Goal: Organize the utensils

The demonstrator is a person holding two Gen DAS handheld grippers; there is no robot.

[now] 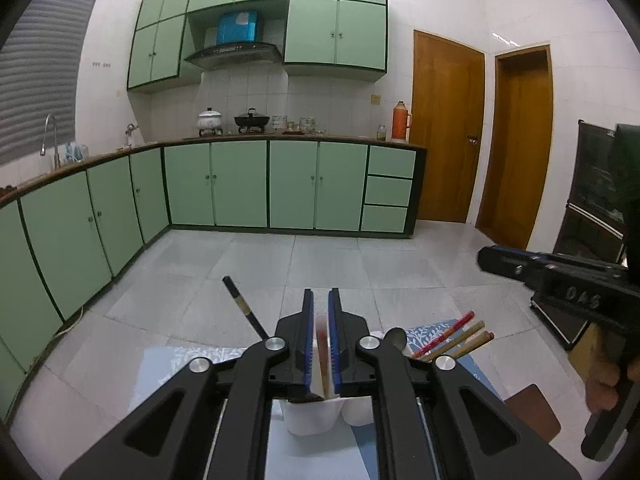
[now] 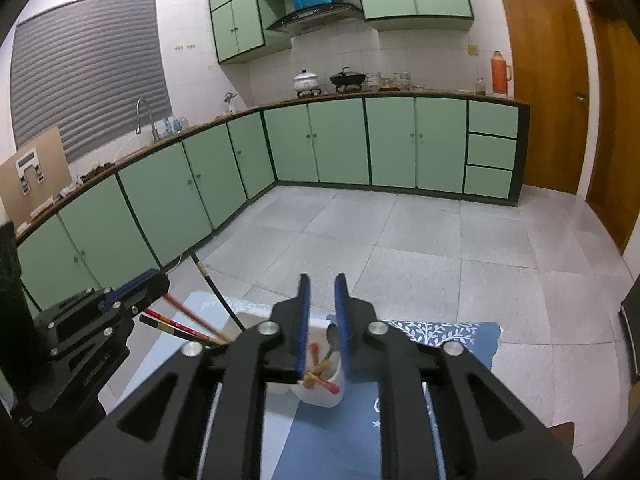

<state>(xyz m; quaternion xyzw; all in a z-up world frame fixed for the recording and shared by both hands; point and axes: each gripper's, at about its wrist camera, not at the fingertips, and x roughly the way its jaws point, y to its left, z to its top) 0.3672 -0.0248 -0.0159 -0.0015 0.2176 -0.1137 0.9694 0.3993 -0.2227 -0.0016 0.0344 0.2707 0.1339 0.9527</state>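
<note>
A white utensil holder (image 1: 312, 412) (image 2: 320, 392) stands on a blue leaf-patterned mat (image 2: 440, 332). My left gripper (image 1: 321, 300) is shut on a reddish chopstick (image 1: 322, 344) above the holder; it also shows at the left of the right wrist view (image 2: 138, 282). Red and tan chopsticks (image 1: 456, 338) and a metal spoon (image 1: 396, 338) lean in the right compartment. A black chopstick (image 1: 244, 306) leans to the left. My right gripper (image 2: 321, 292) is open and empty above the holder, over chopstick ends (image 2: 320, 376) and the spoon (image 2: 332, 340).
Green kitchen cabinets (image 1: 240, 184) run along the back and left walls. Pots (image 1: 210, 120) and an orange thermos (image 1: 401, 122) stand on the counter. Two wooden doors (image 1: 448, 128) are at the right. A grey tiled floor (image 2: 400, 240) lies beyond the mat.
</note>
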